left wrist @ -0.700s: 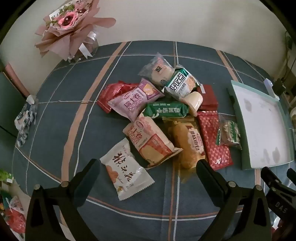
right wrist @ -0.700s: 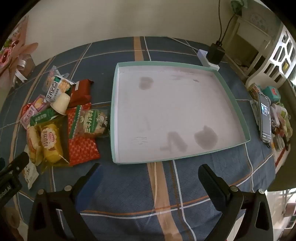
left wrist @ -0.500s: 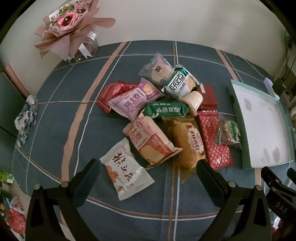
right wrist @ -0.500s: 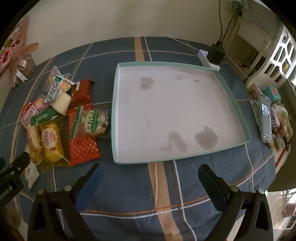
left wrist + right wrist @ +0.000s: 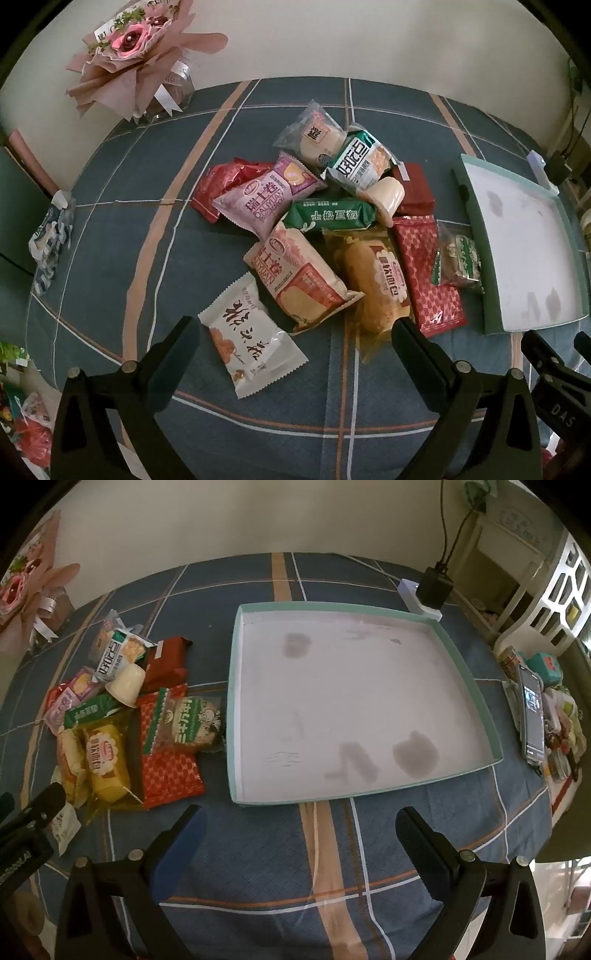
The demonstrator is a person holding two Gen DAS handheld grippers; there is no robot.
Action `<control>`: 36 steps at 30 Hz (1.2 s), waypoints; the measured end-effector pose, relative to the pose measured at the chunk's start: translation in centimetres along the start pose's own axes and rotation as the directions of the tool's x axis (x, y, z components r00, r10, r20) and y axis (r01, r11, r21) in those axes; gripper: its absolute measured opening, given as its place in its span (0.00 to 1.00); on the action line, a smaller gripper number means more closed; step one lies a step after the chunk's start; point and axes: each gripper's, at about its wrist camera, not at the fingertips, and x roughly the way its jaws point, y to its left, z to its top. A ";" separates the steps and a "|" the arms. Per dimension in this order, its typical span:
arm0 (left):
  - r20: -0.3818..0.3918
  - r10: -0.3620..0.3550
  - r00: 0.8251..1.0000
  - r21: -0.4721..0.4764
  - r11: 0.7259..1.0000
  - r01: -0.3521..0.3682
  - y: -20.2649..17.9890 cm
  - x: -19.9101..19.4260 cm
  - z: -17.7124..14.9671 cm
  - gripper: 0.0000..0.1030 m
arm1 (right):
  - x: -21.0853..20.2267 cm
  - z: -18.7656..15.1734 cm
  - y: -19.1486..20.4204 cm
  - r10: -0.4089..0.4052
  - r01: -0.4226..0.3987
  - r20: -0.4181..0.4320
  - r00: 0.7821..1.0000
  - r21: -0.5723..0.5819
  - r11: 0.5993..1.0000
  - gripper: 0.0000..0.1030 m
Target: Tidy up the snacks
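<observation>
A heap of several snack packets lies on the blue checked tablecloth: a white packet (image 5: 253, 341) nearest me, an orange bread packet (image 5: 301, 280), a yellow cake packet (image 5: 376, 286), a red patterned packet (image 5: 428, 280), a pink packet (image 5: 267, 201) and a green bar (image 5: 332, 216). My left gripper (image 5: 295, 341) hangs open above the heap's near edge, holding nothing. A shallow teal tray (image 5: 236, 709) with a white floor sits right of the heap. My right gripper (image 5: 301, 830) stands open over bare cloth in front of the tray. The heap (image 5: 173, 727) shows at its left.
A pink paper bouquet (image 5: 136, 51) stands at the table's far left corner. A power strip with a black plug (image 5: 430, 590) lies behind the tray. A phone (image 5: 532, 716) and small clutter sit along the right edge. A patterned bag (image 5: 50, 236) lies at the left edge.
</observation>
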 end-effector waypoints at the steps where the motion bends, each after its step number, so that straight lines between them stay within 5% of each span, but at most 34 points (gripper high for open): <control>1: 0.000 0.001 1.000 0.000 1.000 -0.001 0.0 0.0 0.0 1.00 | 0.0 0.0 0.0 0.000 0.000 0.000 1.000 0.000 1.000 1.00; 36: -0.008 0.006 1.000 0.003 1.000 -0.006 -0.1 0.2 0.0 1.00 | -0.1 -0.1 0.2 0.008 -0.008 -0.001 1.000 0.001 1.000 1.00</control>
